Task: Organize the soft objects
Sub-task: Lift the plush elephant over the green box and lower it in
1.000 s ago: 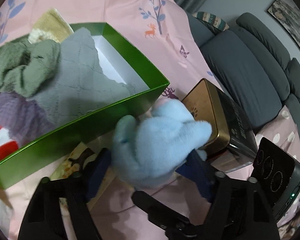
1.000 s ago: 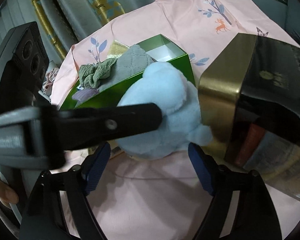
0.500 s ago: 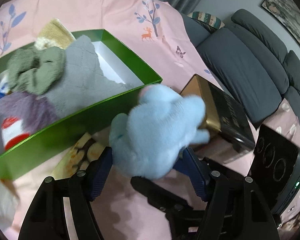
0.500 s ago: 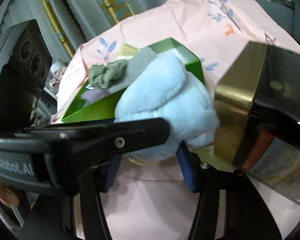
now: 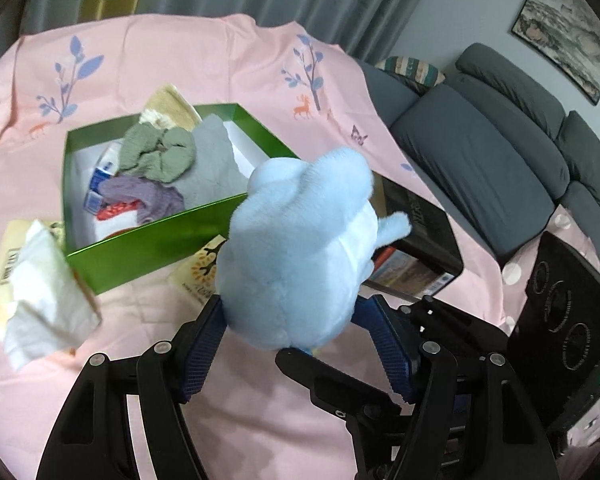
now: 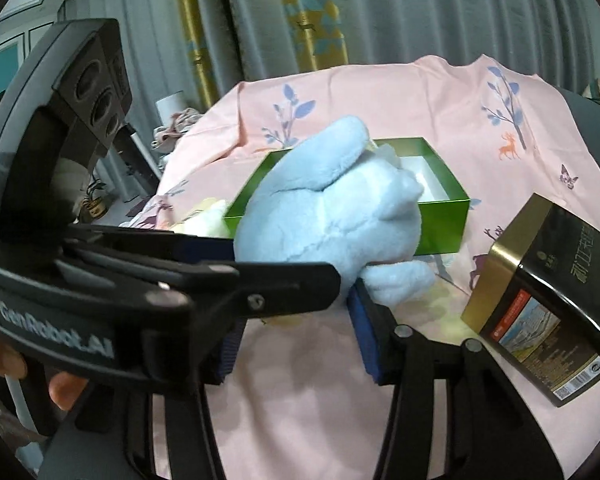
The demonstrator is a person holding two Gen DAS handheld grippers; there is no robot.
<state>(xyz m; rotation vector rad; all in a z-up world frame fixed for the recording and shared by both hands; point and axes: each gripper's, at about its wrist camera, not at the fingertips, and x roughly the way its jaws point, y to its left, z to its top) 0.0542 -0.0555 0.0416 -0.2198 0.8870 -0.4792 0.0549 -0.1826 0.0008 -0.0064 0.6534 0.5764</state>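
Both claws clamp blue plush toy (image 5: 300, 248) — airborne

I see fluffy pale-blue plush on the toy (image 5: 300, 248), a glossy green card box (image 5: 148, 244) holding knitted cloths, matt pink printed cotton sheet (image 5: 180, 60), a shiny gold-and-black tin (image 6: 548, 280), and ribbed blue gripper pads (image 5: 204, 344).

Pink printed tablecloth (image 5: 228, 60), black-and-gold tin (image 6: 548, 292), grey sofa (image 5: 480, 152), framed picture (image 5: 568, 28), grey curtains (image 6: 440, 12)
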